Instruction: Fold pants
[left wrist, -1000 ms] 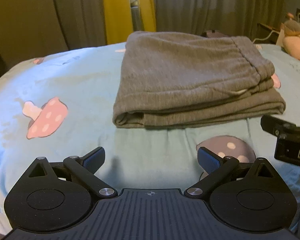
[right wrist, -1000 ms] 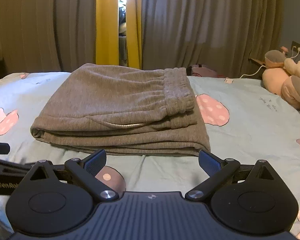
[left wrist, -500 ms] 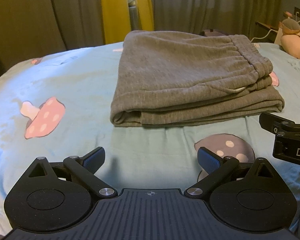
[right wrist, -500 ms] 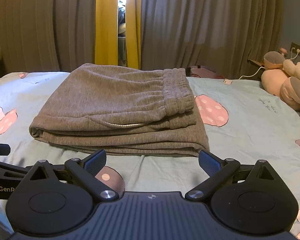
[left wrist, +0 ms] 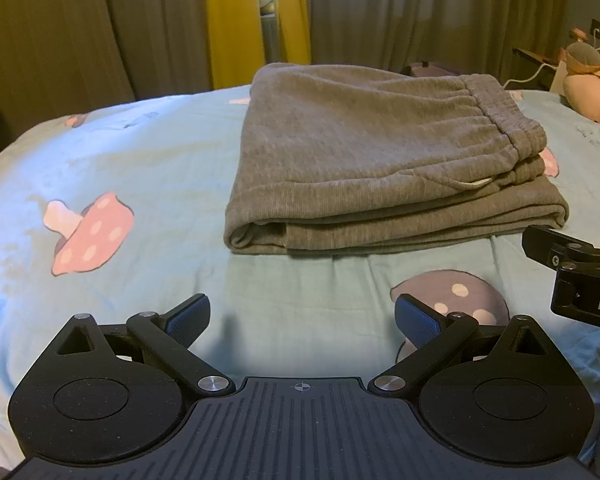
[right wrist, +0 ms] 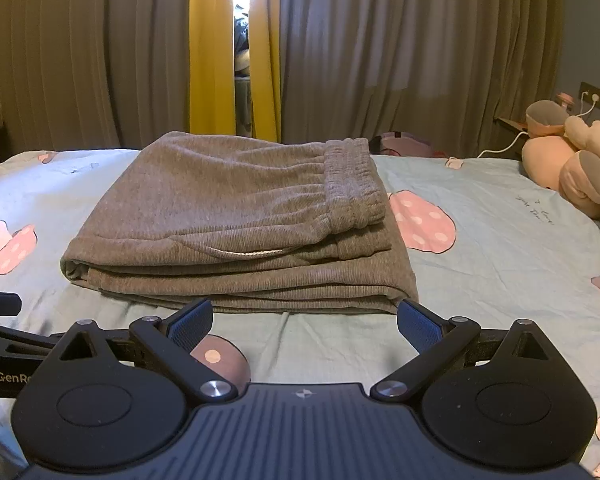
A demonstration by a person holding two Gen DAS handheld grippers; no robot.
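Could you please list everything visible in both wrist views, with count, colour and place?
pants: one, grey, folded into a stack mid-bed, waistband on the right
bedsheet: one, light blue with pink and grey mushroom prints, under the pants
curtains: grey with a yellow pair at the centre gap, behind the bed
plush toy: at least one, peach and grey, far right on the bed
wall socket: one, dark, with a white cable, right wall
left tongs: one, black with blue pads, open, empty, short of the pants
right tongs: one, black with blue pads, open, empty, near the pants' front edge
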